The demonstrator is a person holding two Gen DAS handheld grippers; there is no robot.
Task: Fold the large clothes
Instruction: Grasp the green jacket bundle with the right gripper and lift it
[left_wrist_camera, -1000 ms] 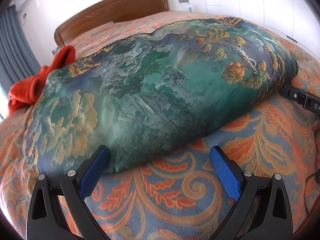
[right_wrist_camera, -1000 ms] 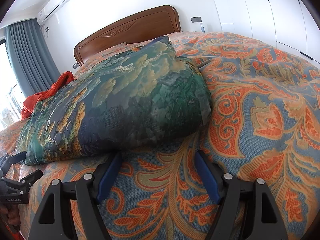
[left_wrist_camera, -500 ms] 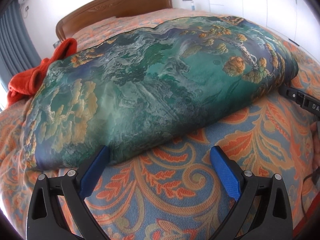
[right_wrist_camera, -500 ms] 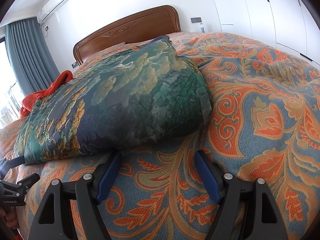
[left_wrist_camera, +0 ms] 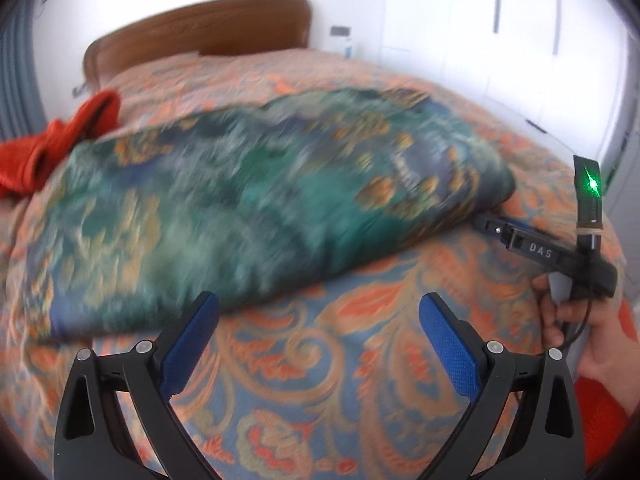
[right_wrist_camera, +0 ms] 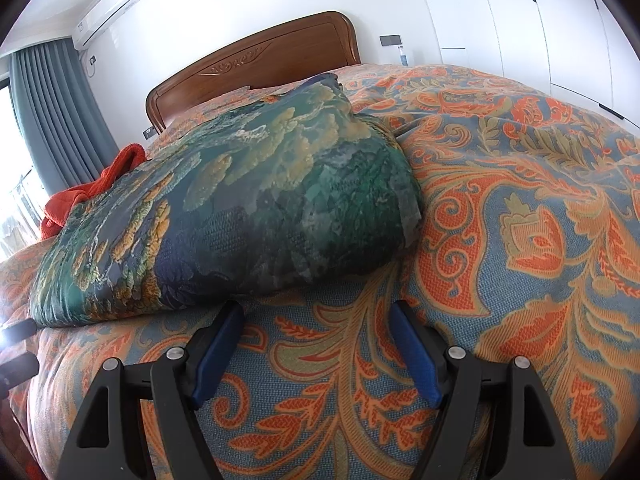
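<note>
1. A folded green garment [right_wrist_camera: 224,216] is seen lying on the bed [right_wrist_camera: 520,240], on its orange-and-blue patterned cover.
2. The left gripper [left_wrist_camera: 320,320] is held just in front of it, jaws spread, nothing gripped.
3. The right gripper [right_wrist_camera: 316,328] is likewise released, beside the garment's near edge.
4. An orange cloth [left_wrist_camera: 52,144] is seen behind the garment.

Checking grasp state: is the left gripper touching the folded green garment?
Apart. The left wrist view shows the left gripper open, patterned bedspread visible between its fingertips and the folded green garment.
</note>
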